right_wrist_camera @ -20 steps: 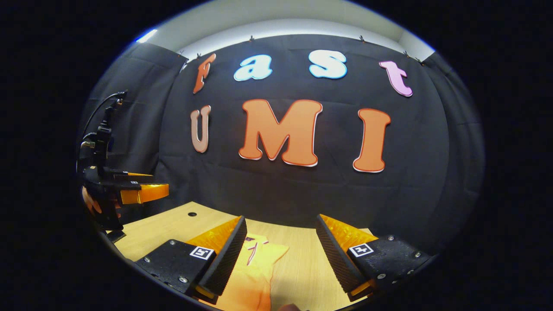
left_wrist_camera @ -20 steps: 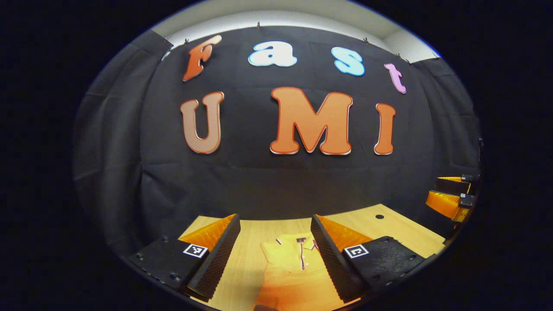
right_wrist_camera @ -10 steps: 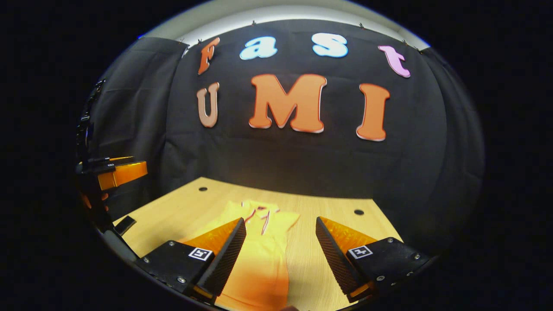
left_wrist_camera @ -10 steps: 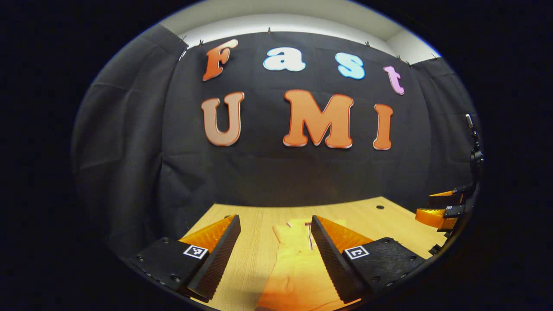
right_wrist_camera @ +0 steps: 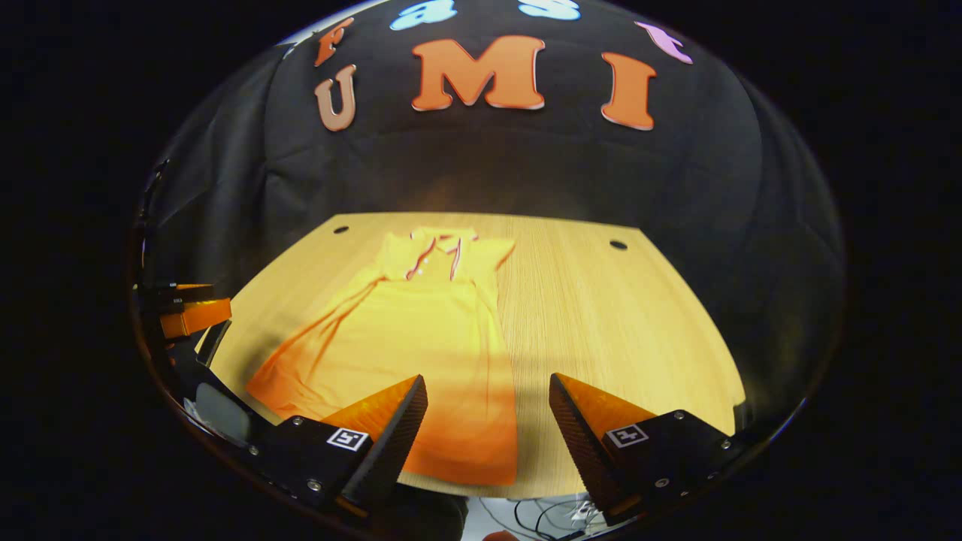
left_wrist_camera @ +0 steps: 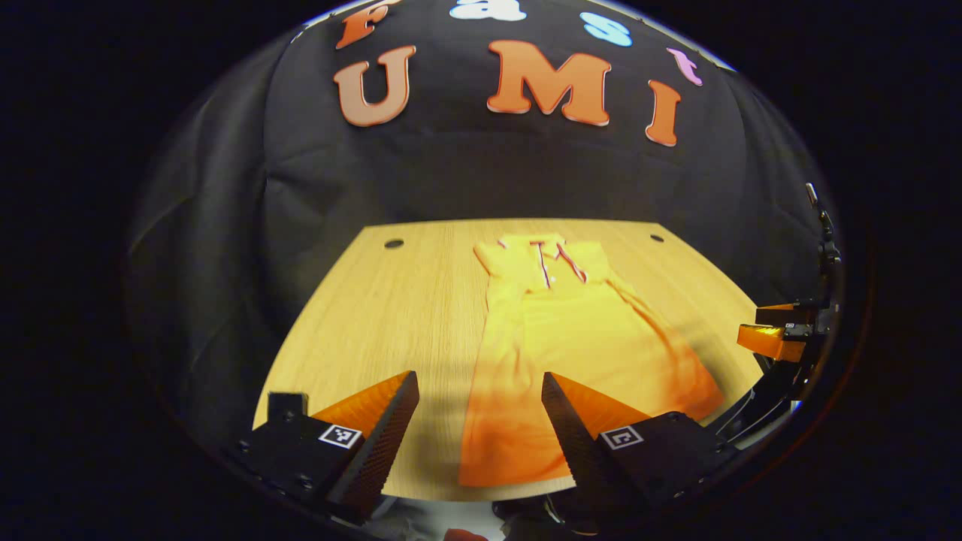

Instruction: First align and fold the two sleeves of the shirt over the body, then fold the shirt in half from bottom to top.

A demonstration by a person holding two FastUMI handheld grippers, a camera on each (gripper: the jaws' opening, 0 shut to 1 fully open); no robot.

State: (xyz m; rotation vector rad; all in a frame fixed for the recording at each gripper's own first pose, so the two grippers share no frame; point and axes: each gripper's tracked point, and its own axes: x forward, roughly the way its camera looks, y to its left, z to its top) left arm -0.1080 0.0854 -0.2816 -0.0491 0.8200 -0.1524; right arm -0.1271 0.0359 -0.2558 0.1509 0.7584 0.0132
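Note:
A yellow-orange polo shirt (left_wrist_camera: pixel 571 338) (right_wrist_camera: pixel 406 338) lies flat on the wooden table (left_wrist_camera: pixel 391 315), collar toward the back wall, hem near the front edge. Its sleeves look folded in over the body. My left gripper (left_wrist_camera: pixel 481 443) hangs open above the hem's left corner, nothing between its fingers. My right gripper (right_wrist_camera: pixel 488 443) is open above the hem's right corner, also holding nothing. Each gripper also shows at the edge of the other's view: the right gripper (left_wrist_camera: pixel 774 338) and the left gripper (right_wrist_camera: pixel 188 315).
The table (right_wrist_camera: pixel 624 323) has a small round hole (left_wrist_camera: pixel 393 243) near each back corner, another hole (right_wrist_camera: pixel 618 245) on the right. The black cloth wall stands close behind it. Cables lie below the front edge (right_wrist_camera: pixel 541 515). Bare wood lies to both sides of the shirt.
Both grippers have pulled back toward the table's front edge and tilted down, so the whole shirt has come into sight. Both stay open and empty.

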